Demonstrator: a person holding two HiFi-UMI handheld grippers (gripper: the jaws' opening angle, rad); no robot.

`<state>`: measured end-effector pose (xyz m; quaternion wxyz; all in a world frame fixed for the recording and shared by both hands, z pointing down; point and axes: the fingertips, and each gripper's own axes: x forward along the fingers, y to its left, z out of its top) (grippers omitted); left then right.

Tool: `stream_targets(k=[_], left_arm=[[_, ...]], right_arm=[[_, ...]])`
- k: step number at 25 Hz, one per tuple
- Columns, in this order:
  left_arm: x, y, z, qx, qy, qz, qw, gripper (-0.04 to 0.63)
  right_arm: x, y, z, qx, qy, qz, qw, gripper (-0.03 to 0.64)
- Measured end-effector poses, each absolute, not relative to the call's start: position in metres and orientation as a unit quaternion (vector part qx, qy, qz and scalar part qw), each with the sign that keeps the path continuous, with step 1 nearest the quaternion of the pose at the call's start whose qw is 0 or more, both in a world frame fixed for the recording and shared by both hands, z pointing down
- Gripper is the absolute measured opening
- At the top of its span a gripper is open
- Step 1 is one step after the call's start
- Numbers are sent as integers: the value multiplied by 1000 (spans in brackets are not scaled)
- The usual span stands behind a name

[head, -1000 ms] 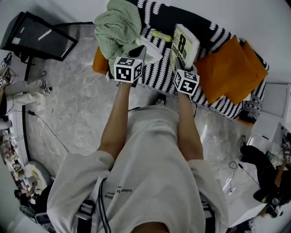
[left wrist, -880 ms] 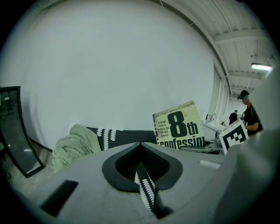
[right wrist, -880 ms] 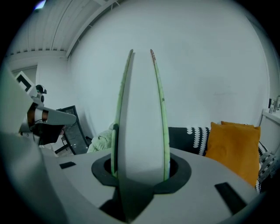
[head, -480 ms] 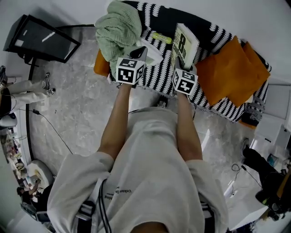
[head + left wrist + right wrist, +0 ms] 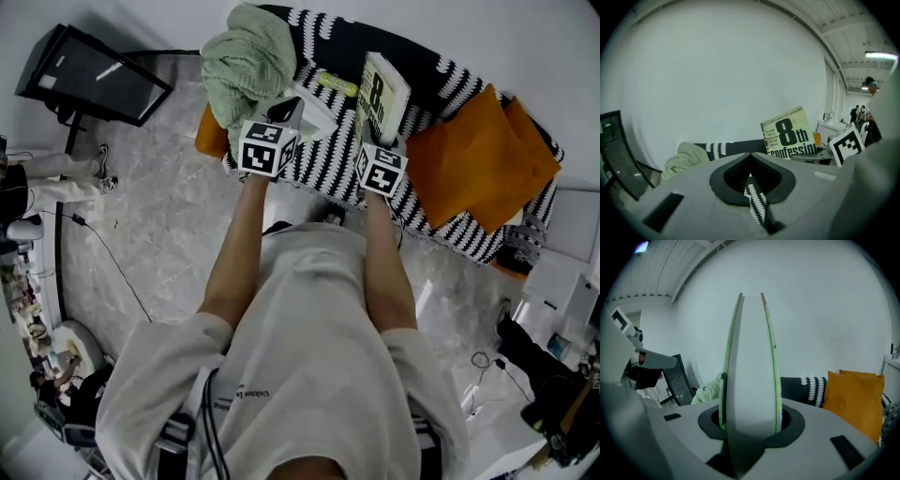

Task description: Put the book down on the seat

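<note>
A pale green book [image 5: 380,94] with a big "8" on its cover stands on edge over the black-and-white patterned seat [image 5: 323,159]. My right gripper [image 5: 373,133] is shut on its lower end. In the right gripper view the book's white page edge [image 5: 750,362] rises straight up between the jaws of the right gripper [image 5: 750,423]. My left gripper [image 5: 287,107] is just left of it above the seat, jaws together and holding nothing. The left gripper view shows the book's cover [image 5: 790,133] to the right, beyond the left gripper [image 5: 750,177].
A green knitted blanket [image 5: 246,56] is heaped at the seat's left end. Orange cushions [image 5: 478,155] lie at its right end. A small yellow-green object [image 5: 336,82] and a white item [image 5: 317,105] lie between the blanket and the book. A dark screen [image 5: 94,75] stands on the floor at left.
The right gripper and the book have shifted only slightly over the seat. The left gripper stays where it was.
</note>
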<state>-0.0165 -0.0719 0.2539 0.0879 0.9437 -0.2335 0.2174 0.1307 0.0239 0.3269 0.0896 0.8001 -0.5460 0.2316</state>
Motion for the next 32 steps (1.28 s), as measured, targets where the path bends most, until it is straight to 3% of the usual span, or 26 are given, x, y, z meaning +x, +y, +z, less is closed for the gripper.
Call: stream_targets(k=[32], left_arm=[[6,-49,268,942,-226,215,125,9]], right_arm=[[149,14,336,784,-570,228,93,150]])
